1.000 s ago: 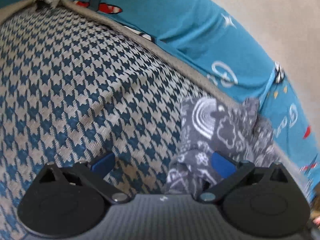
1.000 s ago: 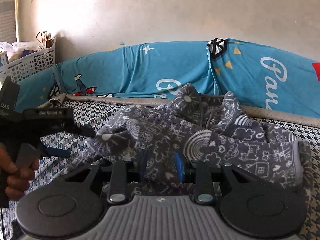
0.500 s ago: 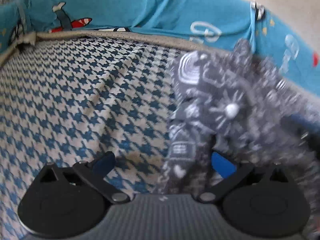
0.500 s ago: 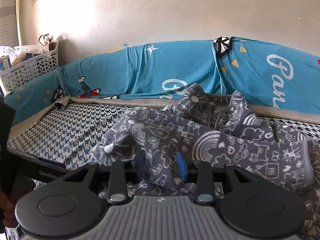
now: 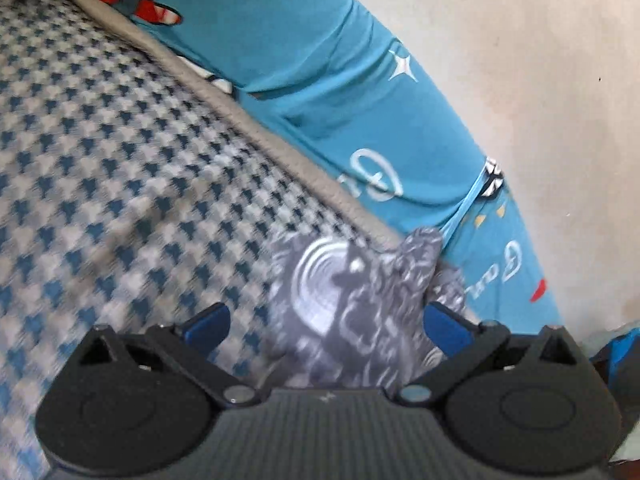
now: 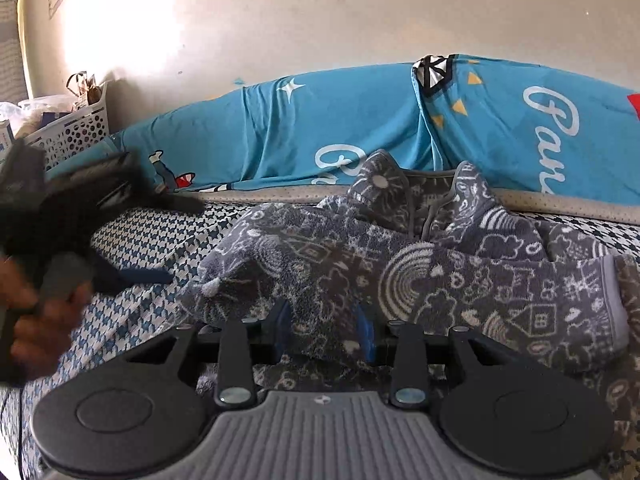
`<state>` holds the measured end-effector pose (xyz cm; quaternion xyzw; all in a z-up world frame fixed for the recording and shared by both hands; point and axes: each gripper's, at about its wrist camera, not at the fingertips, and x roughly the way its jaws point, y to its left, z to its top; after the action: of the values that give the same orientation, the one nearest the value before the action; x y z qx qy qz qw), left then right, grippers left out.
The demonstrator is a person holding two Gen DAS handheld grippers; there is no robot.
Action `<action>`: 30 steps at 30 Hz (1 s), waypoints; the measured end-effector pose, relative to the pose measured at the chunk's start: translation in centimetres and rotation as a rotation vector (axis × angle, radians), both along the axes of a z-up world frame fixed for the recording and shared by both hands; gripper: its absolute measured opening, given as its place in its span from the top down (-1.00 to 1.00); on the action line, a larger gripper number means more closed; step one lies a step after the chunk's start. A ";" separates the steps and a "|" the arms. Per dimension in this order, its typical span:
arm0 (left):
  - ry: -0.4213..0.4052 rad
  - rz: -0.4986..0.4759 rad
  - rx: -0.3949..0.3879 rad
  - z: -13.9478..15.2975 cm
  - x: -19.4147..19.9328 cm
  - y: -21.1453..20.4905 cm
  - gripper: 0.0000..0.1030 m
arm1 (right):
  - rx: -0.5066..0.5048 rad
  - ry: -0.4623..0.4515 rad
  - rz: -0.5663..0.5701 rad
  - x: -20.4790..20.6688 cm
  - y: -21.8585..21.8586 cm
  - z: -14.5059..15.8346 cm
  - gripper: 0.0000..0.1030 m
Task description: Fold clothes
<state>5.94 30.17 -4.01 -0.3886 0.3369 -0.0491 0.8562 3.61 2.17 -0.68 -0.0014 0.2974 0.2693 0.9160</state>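
Gripping grey fleece (image 6: 460,280), right tongs (image 6: 324,328); left tongs (image 5: 326,324) spread wide, blurred hand (image 6: 36,320) only in right view.

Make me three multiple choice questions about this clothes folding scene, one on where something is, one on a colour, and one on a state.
1. Where is the white perforated basket?
A. Far left, against the wall
B. On top of the grey garment
C. Between the right gripper's jaws

2. What colour is the sheet draped along the wall?
A. Red
B. Turquoise blue
C. Green

3. How do the left gripper's jaws stand?
A. Clamped shut on fabric
B. Wide apart, pressing nothing
C. Closed on the basket

Answers:
1. A, it sits at the left edge of the right wrist view, by the wall.
2. B, turquoise with white lettering and stars.
3. B, in the left wrist view the blue pads stand far apart, with the grey patterned fleece garment lying loosely between them.
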 end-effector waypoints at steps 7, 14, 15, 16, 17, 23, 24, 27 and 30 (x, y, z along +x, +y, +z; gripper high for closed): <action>0.062 -0.058 -0.032 -2.2 3.9 -0.6 -1.00 | -0.006 0.015 0.010 -0.3 0.0 0.0 0.33; 0.044 -0.071 -0.007 -2.6 5.1 -1.1 -0.46 | 0.015 0.055 -0.007 0.0 -0.4 -0.4 0.32; 0.042 -0.077 -0.007 -2.6 5.2 -1.2 -0.39 | 0.018 0.061 -0.010 0.0 -0.4 -0.4 0.32; 0.036 -0.074 -0.012 -2.6 5.2 -1.3 -0.35 | 0.024 0.073 -0.015 0.0 -0.5 -0.5 0.32; 0.030 -0.072 -0.018 -2.6 5.3 -1.4 -0.29 | 0.029 0.084 -0.020 0.0 -0.6 -0.6 0.32; -0.057 -0.031 0.051 -1.3 5.0 -2.2 0.13 | 0.035 0.103 -0.031 -0.2 -0.8 -0.8 0.32; -0.071 -0.018 0.097 -1.0 5.0 -2.6 0.15 | 0.038 0.107 -0.032 -0.2 -0.9 -0.8 0.32; -0.112 0.029 0.258 -0.3 5.1 -3.6 0.17 | 0.042 0.118 -0.044 -0.2 -0.9 -1.1 0.32; -0.110 0.053 0.342 -0.4 5.6 -3.8 0.16 | 0.031 0.117 -0.046 -0.3 -0.9 -1.2 0.32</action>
<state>11.58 26.36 -4.42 -0.2429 0.2826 0.0101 0.9279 3.34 1.23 -1.88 0.0353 0.3462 0.2524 0.9029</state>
